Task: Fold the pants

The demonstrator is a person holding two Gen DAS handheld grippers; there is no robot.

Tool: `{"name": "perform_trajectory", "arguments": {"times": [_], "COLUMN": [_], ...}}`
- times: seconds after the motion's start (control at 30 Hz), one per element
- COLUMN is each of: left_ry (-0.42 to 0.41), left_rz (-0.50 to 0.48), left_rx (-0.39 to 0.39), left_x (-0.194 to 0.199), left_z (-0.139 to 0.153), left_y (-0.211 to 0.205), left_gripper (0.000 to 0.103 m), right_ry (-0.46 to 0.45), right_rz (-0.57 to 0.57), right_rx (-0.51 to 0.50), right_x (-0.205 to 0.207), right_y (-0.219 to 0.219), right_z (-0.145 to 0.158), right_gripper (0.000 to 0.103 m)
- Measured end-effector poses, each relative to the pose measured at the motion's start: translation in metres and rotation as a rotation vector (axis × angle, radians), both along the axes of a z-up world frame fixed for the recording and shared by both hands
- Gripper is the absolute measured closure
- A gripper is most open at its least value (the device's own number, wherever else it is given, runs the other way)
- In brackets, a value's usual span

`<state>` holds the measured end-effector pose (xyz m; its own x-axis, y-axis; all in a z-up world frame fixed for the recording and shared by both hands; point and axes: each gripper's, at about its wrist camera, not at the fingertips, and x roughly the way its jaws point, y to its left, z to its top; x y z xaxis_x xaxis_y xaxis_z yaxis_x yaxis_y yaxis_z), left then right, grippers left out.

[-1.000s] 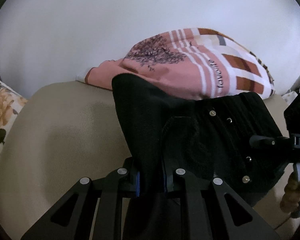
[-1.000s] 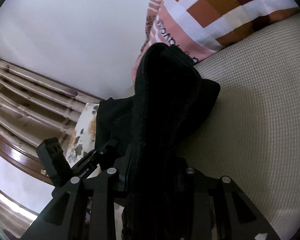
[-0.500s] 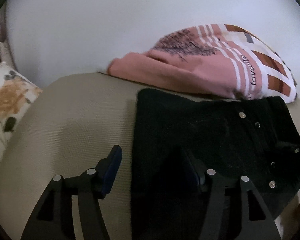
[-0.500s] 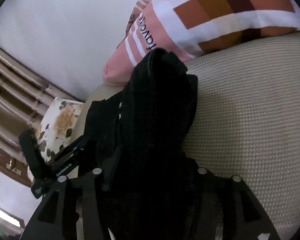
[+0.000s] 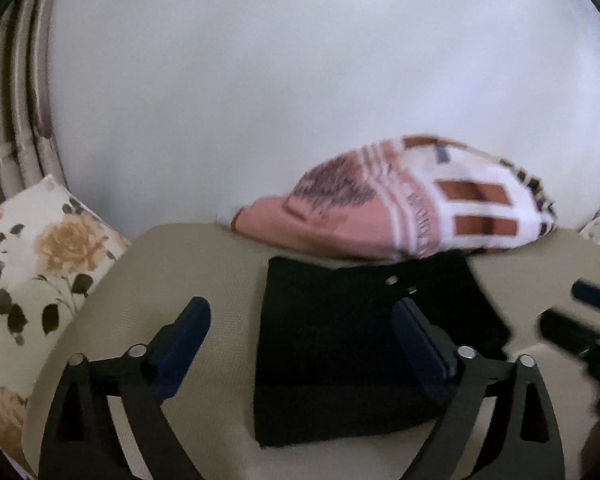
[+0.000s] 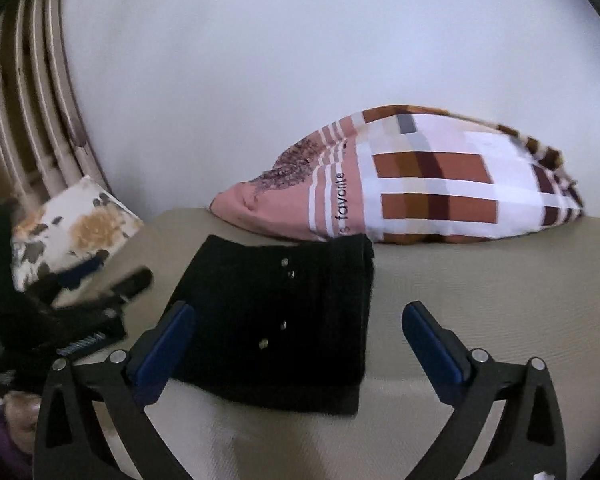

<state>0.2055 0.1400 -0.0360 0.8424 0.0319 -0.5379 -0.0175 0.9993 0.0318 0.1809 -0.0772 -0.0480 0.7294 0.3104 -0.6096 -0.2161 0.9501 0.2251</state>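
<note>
The black pants lie folded into a compact rectangle on the beige cushion, small metal studs on top; they also show in the right wrist view. My left gripper is open and empty, held back above the near left part of the pants. My right gripper is open and empty, above the near right part. The right gripper shows blurred at the right edge of the left wrist view; the left one shows blurred at the left of the right wrist view.
A pink and checked pillow lies just behind the pants against the white wall. A floral cushion stands at the left. Wooden slats rise at the far left. Bare beige cushion lies to the right of the pants.
Both grippers let go of the black pants and opened, then pulled back and up. The pants now lie flat and folded on the cushion.
</note>
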Motion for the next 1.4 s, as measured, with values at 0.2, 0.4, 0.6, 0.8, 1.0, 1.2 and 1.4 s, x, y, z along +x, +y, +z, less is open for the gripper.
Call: {"name": "perform_trajectory", "arguments": {"times": [0.2,0.4,0.6,0.8,1.0,1.2,1.4], "left_ry": [-0.072,-0.178,-0.250,-0.252,-0.230,-0.217,-0.161], "left_rz": [0.036,0.040,0.001,-0.054,-0.116,-0.089,-0.077], "left_rx": [0.022,-0.050,-0.044,-0.012,-0.077,-0.091,-0.042], "left_x": [-0.052,-0.101,-0.134,-0.146,-0.149,-0.152,-0.145], "left_z": [0.044,0.087,0.124,0.140,0.143,0.138,0.123], "left_y": [-0.013,-0.007,-0.012,-0.027,-0.031,-0.028,-0.034], "left_gripper": [0.002,0.000,0.000,0.000,0.000,0.000,0.000], "right_ry": [-0.029,-0.147,-0.204,-0.233,-0.251,-0.241,-0.211], "right_rz": [-0.076,-0.098,-0.090,-0.095,-0.103,-0.105,-0.089], "right_rx": [-0.018,-0.007,0.019,0.030,0.038,0.034,0.031], "right_x": [-0.039,-0.081,-0.107,-0.122,-0.133,-0.138,-0.135], "right_y": [-0.011,-0.022,-0.028,-0.030,-0.033,-0.035,-0.033], "right_z": [0.022,0.062,0.088,0.101,0.109,0.110,0.104], "right_gripper": [0.000,0.000,0.000,0.000,0.000,0.000,0.000]}}
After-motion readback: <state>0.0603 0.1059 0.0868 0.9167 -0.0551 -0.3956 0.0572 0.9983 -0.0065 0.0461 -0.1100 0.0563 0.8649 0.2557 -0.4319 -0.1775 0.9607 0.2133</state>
